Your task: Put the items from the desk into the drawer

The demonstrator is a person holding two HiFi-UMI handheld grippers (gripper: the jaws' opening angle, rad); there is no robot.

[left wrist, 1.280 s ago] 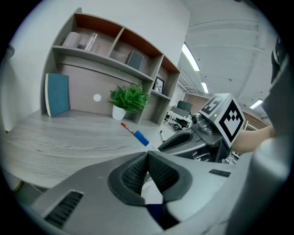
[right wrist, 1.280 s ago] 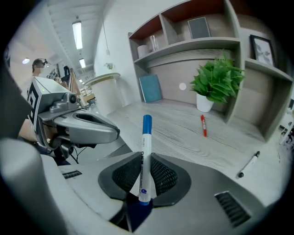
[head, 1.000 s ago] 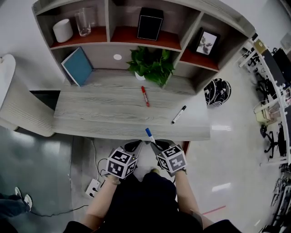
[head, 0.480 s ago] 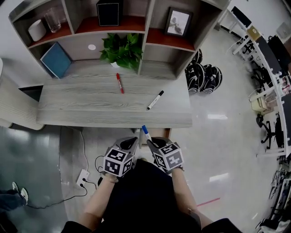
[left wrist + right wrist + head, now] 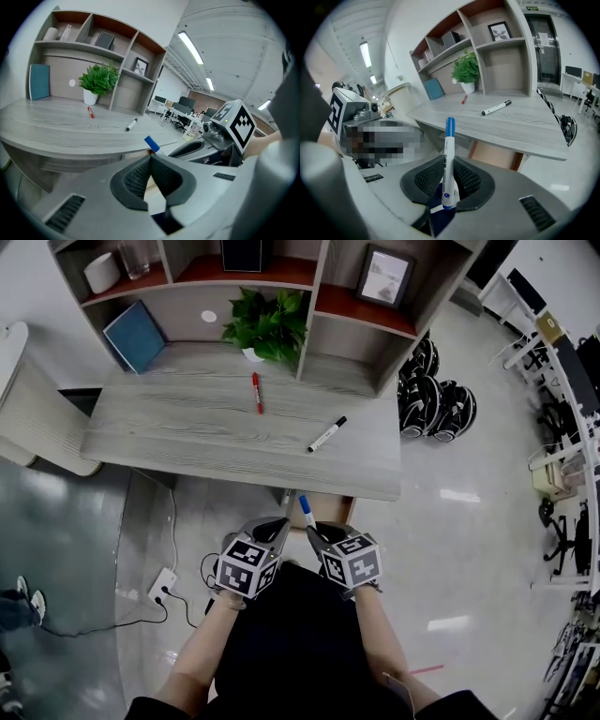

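While the desk (image 5: 187, 442) with its shelf unit (image 5: 319, 306) fills the upper head view, we note both hands held low in front of its front edge, off the top. Under that edge, towards the right corner, there's a tan panel (image 5: 330, 507). We take it for the drawer but can't tell if it's open: the desk edge cuts it off, and no handle shows.

The right gripper (image 5: 449, 161) has its fingers closed on the blue marker (image 5: 449, 145), so that task item is off the desk. Its long axis runs along the fingers, with the cap end sticking out past the tips towards the desk and the tan panel dead ahead. The drop-off looks like this hand's job.

The left gripper (image 5: 151, 157) has its fingers shut at the tips on nothing. It sits just beside the right one and is free to pull the drawer, we'd guess.

Not yet stowed are the black marker (image 5: 327, 434), lying at a slant near the right end of the desk, and the red marker (image 5: 256, 392), mid-desk nearer the back edge. Both are well apart from either hand.
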